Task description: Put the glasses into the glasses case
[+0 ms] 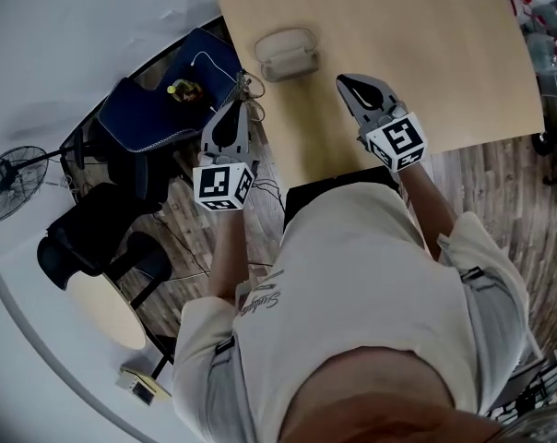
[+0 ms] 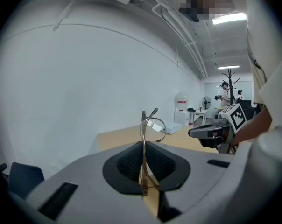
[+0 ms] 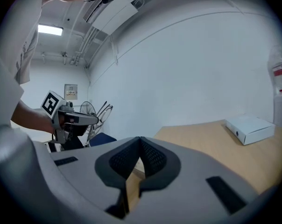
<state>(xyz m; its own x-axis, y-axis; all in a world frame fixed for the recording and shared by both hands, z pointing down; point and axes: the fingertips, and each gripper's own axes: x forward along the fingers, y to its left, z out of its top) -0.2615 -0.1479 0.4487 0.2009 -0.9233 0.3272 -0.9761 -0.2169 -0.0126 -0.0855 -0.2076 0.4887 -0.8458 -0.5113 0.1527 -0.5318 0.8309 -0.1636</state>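
Nearest, the person's torso and both forearms fill the lower head view, cut off by the bottom edge. Left gripper (image 1: 237,102): clenched on the glasses (image 2: 148,125). Its own view shows the thin gold frame pinched edge-on between the dark pads, standing upright. One lens and a temple tip stand clear beyond the jaw tips, and the lower part of the frame is sunk in the jaw gap. In the head view the glasses are only a faint wire tangle at the left edge of the wooden table (image 1: 444,72), and their detail cannot be made out there. Right gripper (image 3: 140,139): clenched on nothing, pads together at the tips, held over the near part of the table, well apart from the left gripper. Farther on, the beige glasses case (image 1: 286,53) lies on the table beyond the two grippers and between them, apart from the glasses. Whether its lid is raised cannot be determined. At the far end a white box (image 3: 250,129) sits on the table, cropped by the top edge in the head view.
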